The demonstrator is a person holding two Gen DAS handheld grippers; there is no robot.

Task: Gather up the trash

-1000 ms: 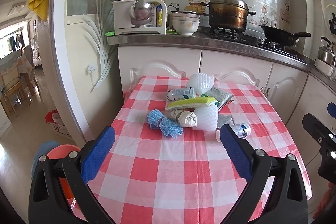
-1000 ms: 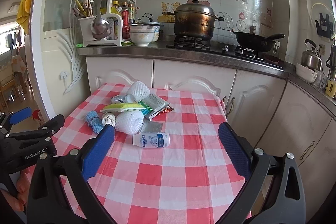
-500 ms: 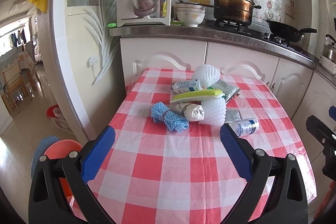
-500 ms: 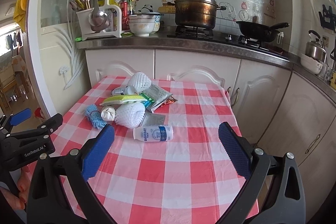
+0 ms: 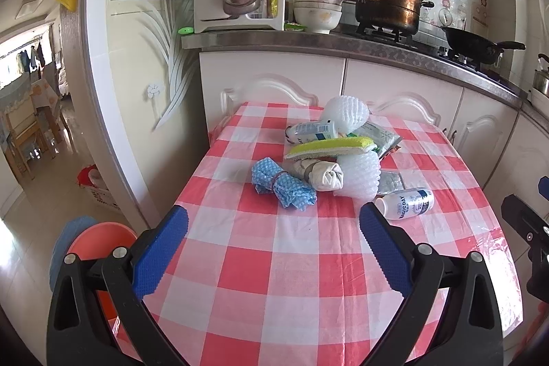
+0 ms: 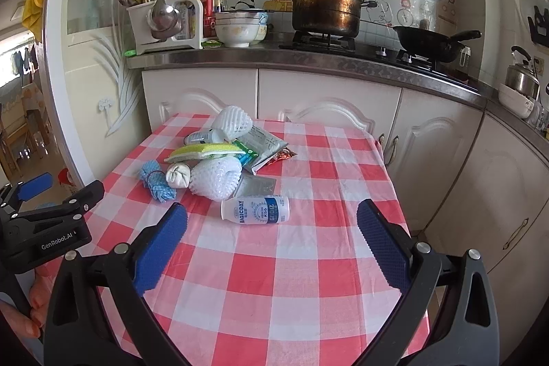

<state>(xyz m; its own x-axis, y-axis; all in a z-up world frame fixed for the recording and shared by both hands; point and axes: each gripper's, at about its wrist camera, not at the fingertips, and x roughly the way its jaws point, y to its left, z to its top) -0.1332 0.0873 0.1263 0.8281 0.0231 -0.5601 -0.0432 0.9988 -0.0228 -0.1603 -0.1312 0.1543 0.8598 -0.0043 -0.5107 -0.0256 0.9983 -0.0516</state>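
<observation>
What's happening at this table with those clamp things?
A person is holding a two-finger gripper in each hand over a checked table to clear trash. The left gripper and the right gripper are both open and hold nothing. Nothing has been picked up yet: a white bottle lies nearest the right one, beside a heap with a blue cloth, foam nets and wrappers.

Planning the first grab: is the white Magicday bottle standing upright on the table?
No, the white Magicday bottle lies on its side on the checked tablecloth, nearest the open right gripper.
</observation>
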